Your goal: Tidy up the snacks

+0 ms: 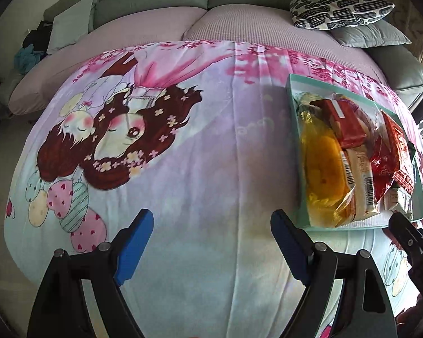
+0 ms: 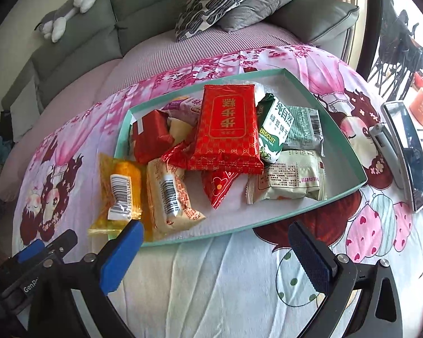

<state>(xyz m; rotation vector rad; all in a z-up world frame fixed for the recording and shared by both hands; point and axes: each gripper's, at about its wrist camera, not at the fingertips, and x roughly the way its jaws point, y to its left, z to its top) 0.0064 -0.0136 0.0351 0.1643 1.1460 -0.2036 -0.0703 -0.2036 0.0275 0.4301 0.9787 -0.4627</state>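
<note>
The bench [image 2: 211, 281], under a cartoon-print cloth, carried a teal tray [image 2: 349, 166] toward its right edge, heaped with snack packs. Most lay inside; the yellow pack [image 2: 121, 186] hung over the tray's near-left corner, with a beige pack [image 2: 169, 197] touching it. The right gripper [image 2: 214, 253] hovered just short of that corner, fingers spread wide and empty. The left gripper [image 1: 211, 245] hung over bare cloth, also wide open, holding nothing. Best, I judged, to take the yellow pack by its body, not its crinkly seal, and nudge it inward without disturbing the red pack [image 2: 225, 129] stacked on top.
</note>
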